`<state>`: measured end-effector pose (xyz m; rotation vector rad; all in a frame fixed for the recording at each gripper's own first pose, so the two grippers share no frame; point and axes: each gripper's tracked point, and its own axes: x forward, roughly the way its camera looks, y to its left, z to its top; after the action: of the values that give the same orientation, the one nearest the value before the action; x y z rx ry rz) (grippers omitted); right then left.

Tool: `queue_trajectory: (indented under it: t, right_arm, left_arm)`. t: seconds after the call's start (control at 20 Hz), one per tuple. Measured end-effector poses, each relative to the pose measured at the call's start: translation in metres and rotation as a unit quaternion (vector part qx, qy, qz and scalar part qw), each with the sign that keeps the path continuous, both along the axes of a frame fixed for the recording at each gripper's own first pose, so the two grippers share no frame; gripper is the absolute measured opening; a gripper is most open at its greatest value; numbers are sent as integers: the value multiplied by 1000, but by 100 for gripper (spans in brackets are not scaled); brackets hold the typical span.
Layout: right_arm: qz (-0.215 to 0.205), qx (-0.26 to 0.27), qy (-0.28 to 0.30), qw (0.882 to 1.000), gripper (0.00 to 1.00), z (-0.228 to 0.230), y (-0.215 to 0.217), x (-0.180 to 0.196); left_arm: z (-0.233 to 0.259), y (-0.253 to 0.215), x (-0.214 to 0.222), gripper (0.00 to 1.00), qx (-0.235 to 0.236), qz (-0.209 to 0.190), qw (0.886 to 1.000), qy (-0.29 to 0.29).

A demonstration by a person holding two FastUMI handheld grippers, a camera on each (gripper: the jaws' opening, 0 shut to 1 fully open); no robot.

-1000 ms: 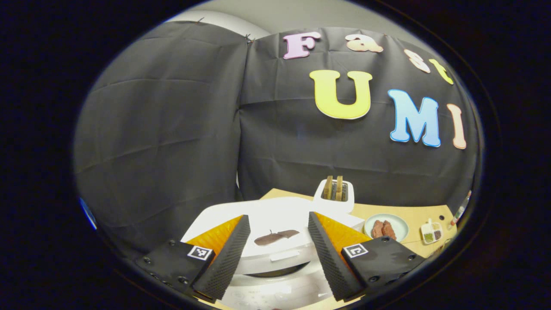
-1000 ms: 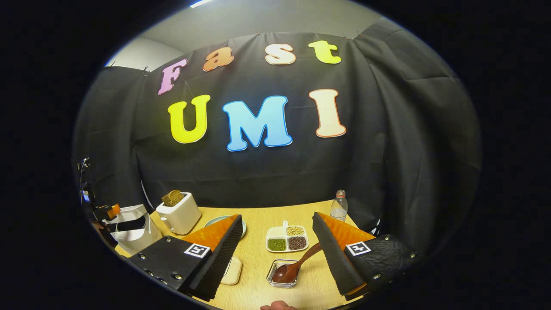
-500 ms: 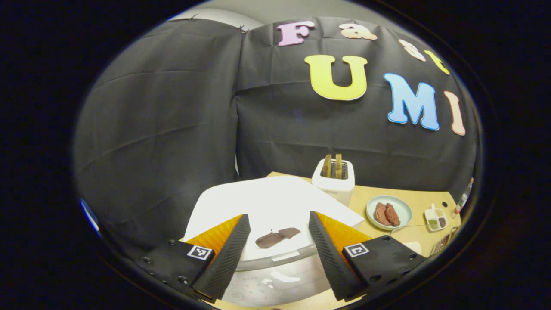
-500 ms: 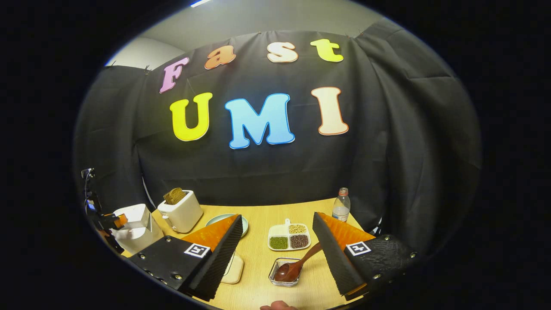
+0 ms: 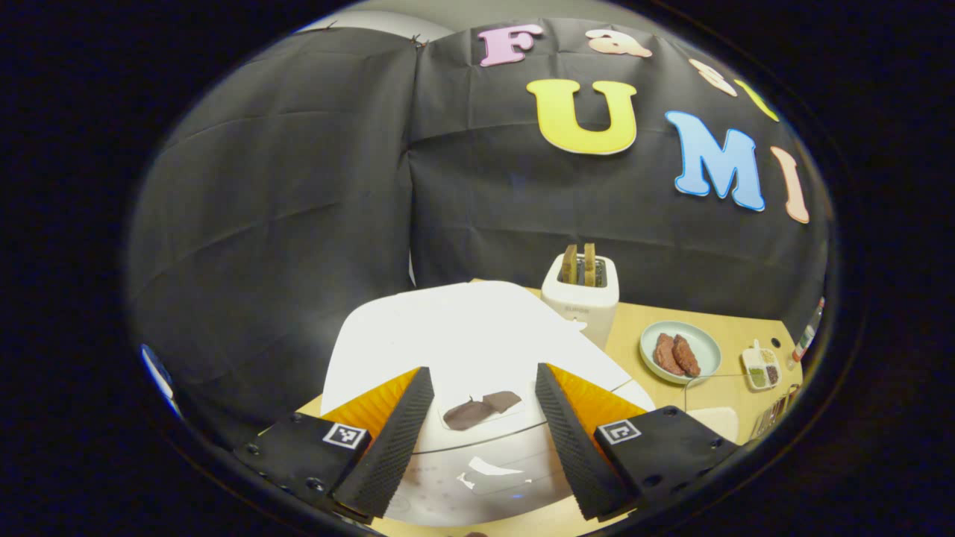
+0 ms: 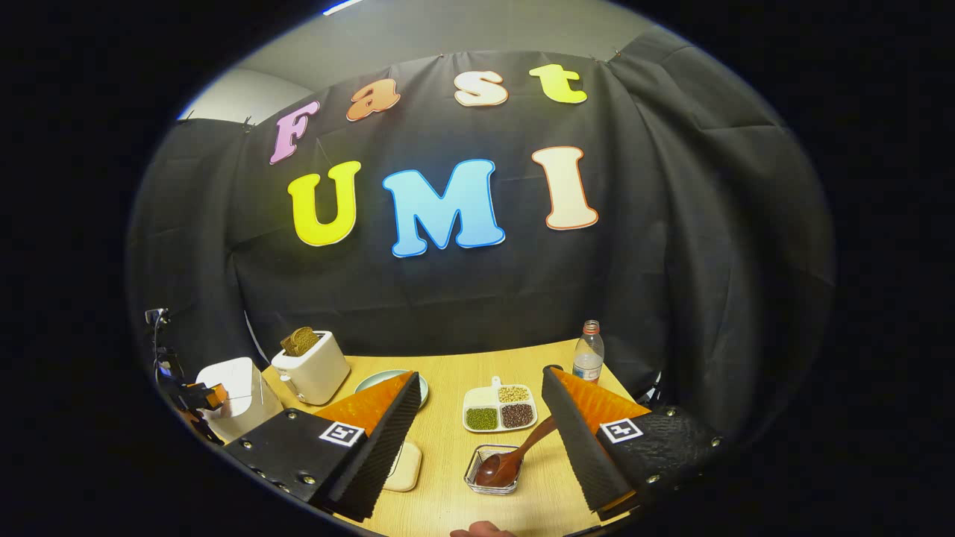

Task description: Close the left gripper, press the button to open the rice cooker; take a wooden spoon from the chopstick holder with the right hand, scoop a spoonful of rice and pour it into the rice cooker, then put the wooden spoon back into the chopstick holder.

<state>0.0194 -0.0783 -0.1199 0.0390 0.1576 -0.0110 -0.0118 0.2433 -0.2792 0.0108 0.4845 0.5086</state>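
Observation:
The white rice cooker [image 5: 477, 335] lies just below my left gripper [image 5: 483, 369], its lid down with a dark brown mark on top. That gripper is open, with nothing between its fingers. In the right gripper view the cooker [image 6: 235, 388] stands at the table's far left, with the left gripper [image 6: 205, 394] beside it. The wooden spoon [image 6: 500, 468] rests bowl-down in a small clear dish [image 6: 471, 471]. Its handle slants up behind the right finger of my right gripper [image 6: 480, 373], which hovers open above the table.
A white toaster [image 5: 580, 294] with two slices stands behind the cooker. To its right are a pale plate [image 5: 701, 347] with meat, a divided tray of beans [image 6: 498, 409] and a water bottle [image 6: 589, 354]. A beige pad [image 6: 406, 466] lies near the dish.
The cooker's lid has come down: the dark gap under it a second ago is gone. The left gripper has lifted slightly. The right gripper has barely moved.

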Motion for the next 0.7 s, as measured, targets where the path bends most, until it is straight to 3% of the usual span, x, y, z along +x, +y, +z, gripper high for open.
queue_trajectory:
  t: [0.15,0.35,0.4,0.7]
  right_arm:
    - [2,5,-1,1000,99,-1,3,-2]
    - [10,1,-5,1000,99,2,7,-6]
    - [11,-1,-8,1000,99,5,7,-7]
    - [21,-10,-41,999,99,42,17,-12]
  left_arm:
    - [2,-1,-1,100,-4,-3,1000,6]
    - [9,-3,0,92,1,-9,1000,4]
    - [17,-2,-1,96,8,-8,1000,-2]
    - [143,-63,24,99,24,-65,991,-119]
